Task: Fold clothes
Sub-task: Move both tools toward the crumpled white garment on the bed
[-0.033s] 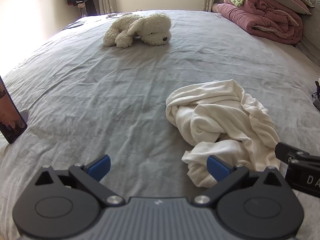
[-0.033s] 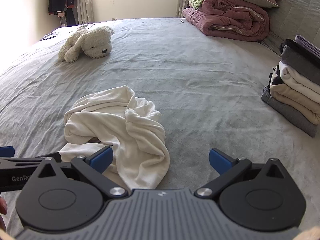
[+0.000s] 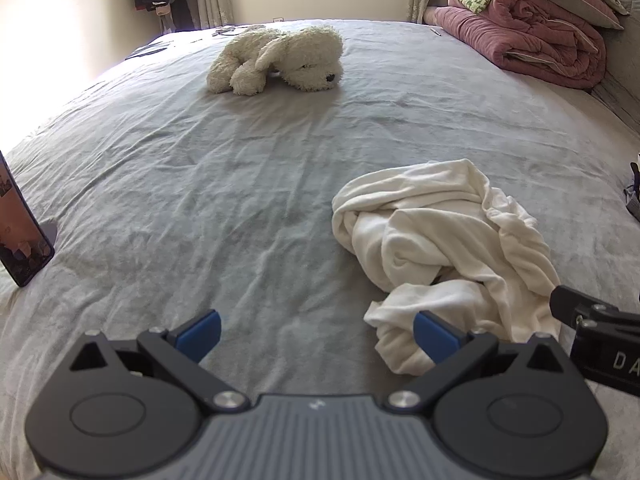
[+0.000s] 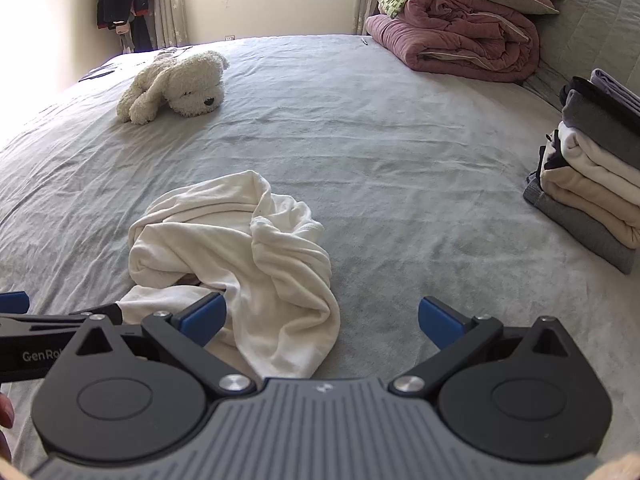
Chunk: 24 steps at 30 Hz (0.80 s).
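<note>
**Fingers wide open on both sides, shirt bunched up between them**

Both pairs of fingers are spread as wide as they go, and nothing is gripped. The left gripper (image 3: 316,336) is held low over the bed (image 3: 200,184), with only grey sheet between its blue pads. The white shirt (image 3: 436,248) is found crumpled just ahead of its right finger (image 3: 436,338), whose tip overlaps the near hem. On the right gripper (image 4: 320,316), the same shirt (image 4: 240,256) is seen ahead of the left finger (image 4: 202,316), spilling into the gap. A plush dog (image 4: 176,86) is parked far ahead of the fingers. Folded clothes (image 4: 592,184) are stacked well off past the right finger, a rolled duvet (image 4: 460,36) beyond.
</note>
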Tool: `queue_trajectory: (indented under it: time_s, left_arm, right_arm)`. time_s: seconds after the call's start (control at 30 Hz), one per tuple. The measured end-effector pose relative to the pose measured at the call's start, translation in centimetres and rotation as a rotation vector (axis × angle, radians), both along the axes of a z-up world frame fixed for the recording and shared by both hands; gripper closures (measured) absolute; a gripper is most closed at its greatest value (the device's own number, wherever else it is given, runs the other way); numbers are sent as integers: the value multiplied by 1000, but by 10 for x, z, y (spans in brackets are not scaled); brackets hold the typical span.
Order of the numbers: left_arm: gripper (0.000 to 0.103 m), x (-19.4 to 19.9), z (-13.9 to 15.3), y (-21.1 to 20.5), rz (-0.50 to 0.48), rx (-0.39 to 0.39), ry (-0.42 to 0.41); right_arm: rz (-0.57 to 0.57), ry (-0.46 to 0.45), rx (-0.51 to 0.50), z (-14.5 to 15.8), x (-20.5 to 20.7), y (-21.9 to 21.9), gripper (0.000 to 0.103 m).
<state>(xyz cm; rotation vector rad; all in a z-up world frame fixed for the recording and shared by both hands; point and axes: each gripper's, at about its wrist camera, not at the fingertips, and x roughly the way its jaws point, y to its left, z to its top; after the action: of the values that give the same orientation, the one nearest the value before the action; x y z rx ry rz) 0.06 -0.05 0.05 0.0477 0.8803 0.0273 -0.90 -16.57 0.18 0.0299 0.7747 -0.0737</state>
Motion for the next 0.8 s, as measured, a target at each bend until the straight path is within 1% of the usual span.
queue_trajectory:
  time_s: [0.17,0.33,0.8]
  left_arm:
    - [0,2,1,1,-2,2,0]
    - [0,1,-2,5,-3,8,-2]
    - [0,-1,-3,4,-1,26,-5]
  right_arm:
    - [3,2,4,3,2,0,0]
    - [4,6,9,-5,1,-1,0]
    - [4,26,16,-8,2,0,0]
